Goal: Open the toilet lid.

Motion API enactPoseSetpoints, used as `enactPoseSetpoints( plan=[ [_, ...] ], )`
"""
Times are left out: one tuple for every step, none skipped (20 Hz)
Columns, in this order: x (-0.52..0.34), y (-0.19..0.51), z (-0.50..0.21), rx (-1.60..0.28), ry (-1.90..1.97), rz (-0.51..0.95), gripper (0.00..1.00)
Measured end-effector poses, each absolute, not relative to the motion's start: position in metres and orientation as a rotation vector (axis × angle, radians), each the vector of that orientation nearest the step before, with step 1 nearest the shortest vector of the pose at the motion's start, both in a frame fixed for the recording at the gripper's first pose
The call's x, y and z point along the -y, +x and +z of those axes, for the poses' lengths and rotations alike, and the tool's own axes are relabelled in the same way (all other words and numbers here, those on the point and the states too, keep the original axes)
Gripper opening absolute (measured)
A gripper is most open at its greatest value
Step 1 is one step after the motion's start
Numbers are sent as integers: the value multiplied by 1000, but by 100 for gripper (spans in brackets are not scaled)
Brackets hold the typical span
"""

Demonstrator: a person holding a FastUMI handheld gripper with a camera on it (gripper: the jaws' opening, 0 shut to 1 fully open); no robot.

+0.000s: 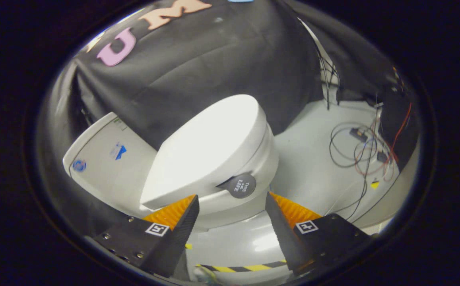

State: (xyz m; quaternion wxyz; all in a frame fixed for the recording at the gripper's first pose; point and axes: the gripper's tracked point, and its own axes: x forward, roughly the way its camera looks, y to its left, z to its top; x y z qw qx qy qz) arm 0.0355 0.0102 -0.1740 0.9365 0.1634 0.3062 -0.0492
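A white toilet stands just ahead of my fingers, tilted in the view. Its lid (210, 147) lies down flat on the seat and bowl (249, 167). A round dark grey tab (241, 185) sticks out from under the lid's side edge, right beyond the gap between my fingers. The white tank (106, 163) sits behind the lid, to the left. My gripper (231, 198) is open, with nothing between its fingers; the tab is a short way ahead and the fingers touch nothing.
Black cloth hangs behind the toilet. The white floor (309, 167) spreads to the right, with a tangle of loose cables (363, 149) and small electronics on it. A yellow-and-black striped tape (245, 267) runs across the floor below my fingers.
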Motion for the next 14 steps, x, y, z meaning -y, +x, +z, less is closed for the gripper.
enactPoseSetpoints(
  plan=[
    [-10,37,-175,-638,375,-106,99],
    [-11,39,-178,-646,407,-113,99],
    [-9,40,-180,-650,434,-124,99],
    [-9,42,-181,-651,461,-129,99],
    [-9,42,-184,-654,489,-133,100],
    [-7,43,-186,-658,513,-143,100],
    [-3,42,-191,-665,540,-161,100],
    [-2,42,-195,-670,577,-169,100],
    [-1,41,-196,-672,620,-181,100],
    [1,42,-196,-668,671,-196,100],
    [1,43,-199,-676,714,-201,100],
    [3,43,-205,-692,731,-214,100],
    [6,42,-210,-700,728,-228,100],
    [5,42,-214,-705,720,-235,100]
  ],
)
